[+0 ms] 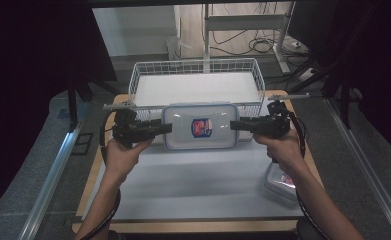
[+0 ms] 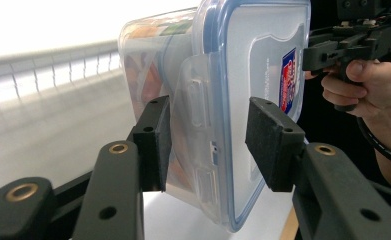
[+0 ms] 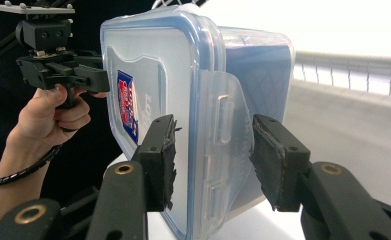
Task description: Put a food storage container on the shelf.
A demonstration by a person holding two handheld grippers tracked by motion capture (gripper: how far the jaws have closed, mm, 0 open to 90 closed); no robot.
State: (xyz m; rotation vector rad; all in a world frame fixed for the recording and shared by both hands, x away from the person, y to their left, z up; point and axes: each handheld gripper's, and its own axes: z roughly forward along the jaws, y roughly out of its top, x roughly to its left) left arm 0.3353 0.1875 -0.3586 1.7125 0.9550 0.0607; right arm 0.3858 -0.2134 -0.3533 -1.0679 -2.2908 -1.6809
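Currently: lidded container [image 1: 200,127], held between left gripper [image 1: 164,128] at nine o'clock and right gripper [image 1: 235,124] at three, each clamped across an end latch. Position: above the table [image 1: 193,185], before the wire basket [image 1: 197,67] at twelve. Handling: keep both hands level, equal squeeze, clear the basket rim.

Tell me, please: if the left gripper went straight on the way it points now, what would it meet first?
The left gripper points at the end of the lidded plastic container, whose side latch already sits between its jaws. Going on, it would probably press into that end wall first. The right gripper is at the opposite end.
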